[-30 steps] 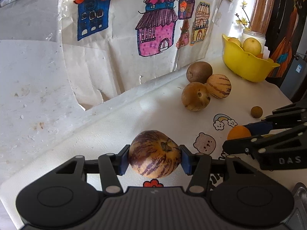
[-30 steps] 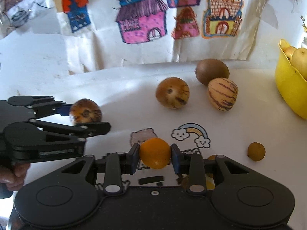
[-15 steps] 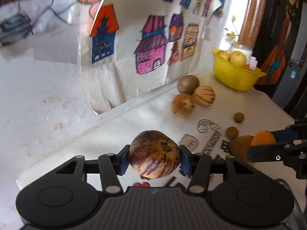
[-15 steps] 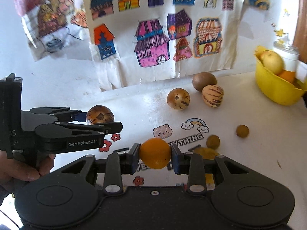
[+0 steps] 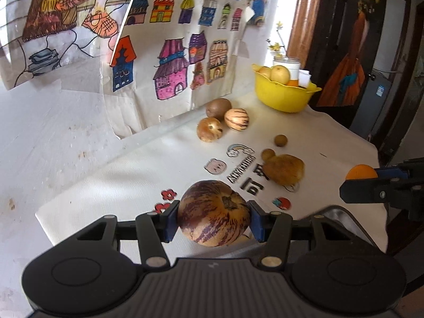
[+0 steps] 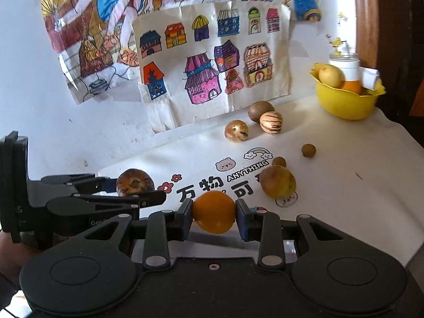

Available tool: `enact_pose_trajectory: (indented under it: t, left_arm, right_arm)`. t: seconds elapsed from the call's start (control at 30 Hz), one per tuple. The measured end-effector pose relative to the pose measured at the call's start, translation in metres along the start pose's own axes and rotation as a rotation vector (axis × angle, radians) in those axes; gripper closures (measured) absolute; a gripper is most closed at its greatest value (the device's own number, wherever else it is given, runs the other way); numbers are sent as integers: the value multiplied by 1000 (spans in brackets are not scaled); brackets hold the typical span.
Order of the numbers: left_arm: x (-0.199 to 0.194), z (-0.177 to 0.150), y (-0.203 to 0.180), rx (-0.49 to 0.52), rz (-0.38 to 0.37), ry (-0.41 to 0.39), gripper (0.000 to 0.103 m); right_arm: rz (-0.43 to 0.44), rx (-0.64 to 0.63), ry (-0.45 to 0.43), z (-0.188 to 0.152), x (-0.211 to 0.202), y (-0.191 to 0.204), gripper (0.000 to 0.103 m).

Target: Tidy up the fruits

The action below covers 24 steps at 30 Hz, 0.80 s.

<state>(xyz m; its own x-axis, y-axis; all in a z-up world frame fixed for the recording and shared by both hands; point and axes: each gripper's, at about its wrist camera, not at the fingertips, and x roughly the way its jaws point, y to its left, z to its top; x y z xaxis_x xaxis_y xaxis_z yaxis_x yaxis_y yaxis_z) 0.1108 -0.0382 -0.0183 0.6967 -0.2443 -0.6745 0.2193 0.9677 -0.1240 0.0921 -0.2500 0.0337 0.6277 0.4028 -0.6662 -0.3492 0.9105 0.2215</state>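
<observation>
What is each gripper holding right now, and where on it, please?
Left gripper: striped melon, pinched across its sides. Right gripper: orange, likewise.

Bright daylight pours in from the far right, blowing out the wall there. The worktop is softly lit, shadows faint. Edges curve and darken; slight blur throughout.

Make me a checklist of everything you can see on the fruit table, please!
Surface: white tablecloth with cartoon prints.
Job's things: striped melon and orange held; three round fruits by the wall, brown fruit and two small ones loose; yellow bowl holds fruit.
Clutter: white jar behind the bowl.
Grippers: left gripper shut on melon; right gripper shut on orange.
Cables: nothing seen.
Surroundings: house drawings on wall.
</observation>
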Motion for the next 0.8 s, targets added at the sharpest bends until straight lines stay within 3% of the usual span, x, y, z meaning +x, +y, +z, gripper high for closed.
enact_pose_trajectory:
  t: [0.27, 0.8]
  left_arm:
    - [-34, -14, -19, 32, -16, -23, 46]
    - [-53, -36, -42, 65, -36, -10, 46]
  right_arm:
    - [-11, 0, -50, -17, -36, 12, 67]
    - [-9, 20, -75, -39, -64, 17, 67]
